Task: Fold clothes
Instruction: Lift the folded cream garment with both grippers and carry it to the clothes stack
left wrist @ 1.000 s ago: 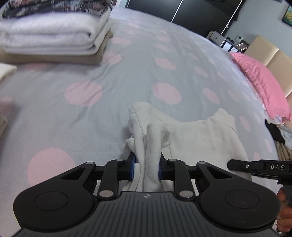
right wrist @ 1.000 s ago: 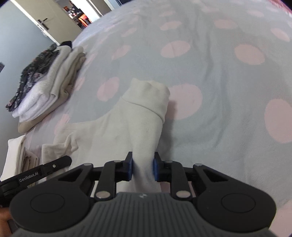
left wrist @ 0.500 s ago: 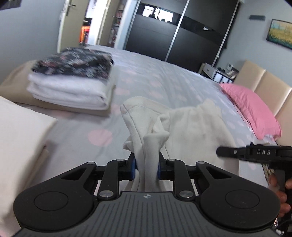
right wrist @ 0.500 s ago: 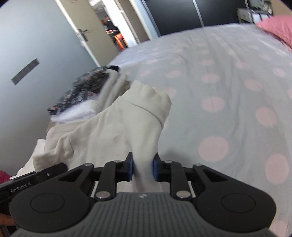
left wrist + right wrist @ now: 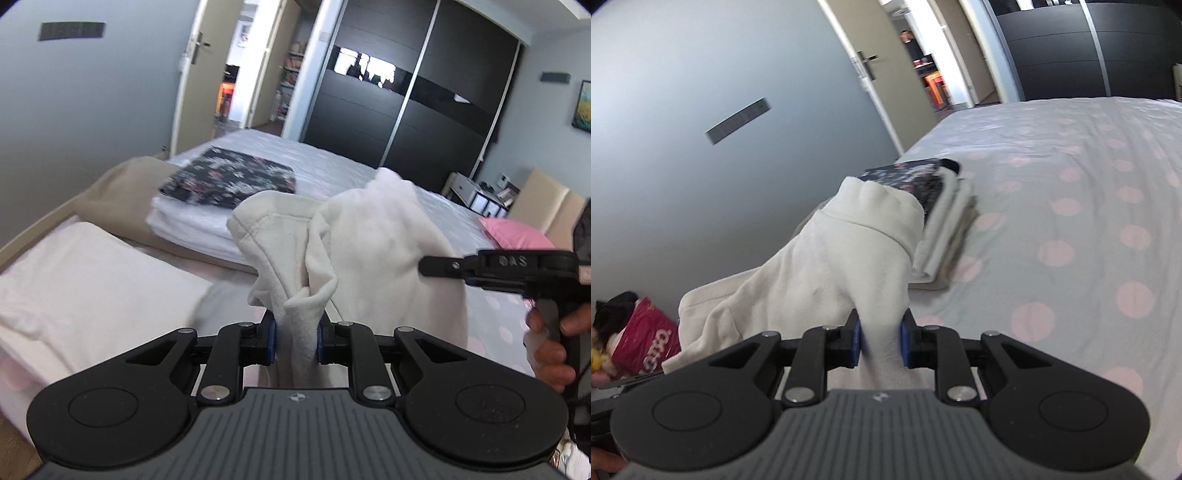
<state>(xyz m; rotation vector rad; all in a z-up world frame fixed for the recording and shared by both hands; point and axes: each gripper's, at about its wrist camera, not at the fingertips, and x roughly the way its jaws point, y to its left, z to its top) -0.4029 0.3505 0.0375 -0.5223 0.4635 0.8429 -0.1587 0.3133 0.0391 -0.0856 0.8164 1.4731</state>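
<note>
The left gripper [image 5: 295, 341] was clamped on a bunched edge of the white garment [image 5: 369, 251], and the right gripper [image 5: 880, 343] was clamped on another part of it [image 5: 849, 266]. The garment was held lifted above the spotted bed cover [image 5: 1089, 221]. A stack of folded clothes [image 5: 221, 199] was seen behind it, topped by a dark floral piece [image 5: 231, 179]. The right gripper's handle was gripped by a hand [image 5: 554, 343].

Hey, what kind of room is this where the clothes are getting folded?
Most likely a home bedroom. A bed with a grey, pink-dotted cover fills the view, a pink pillow lies at its far end, and a tall dark sliding-door wardrobe stands behind it. A stack of folded clothes rests on the bed.
</note>
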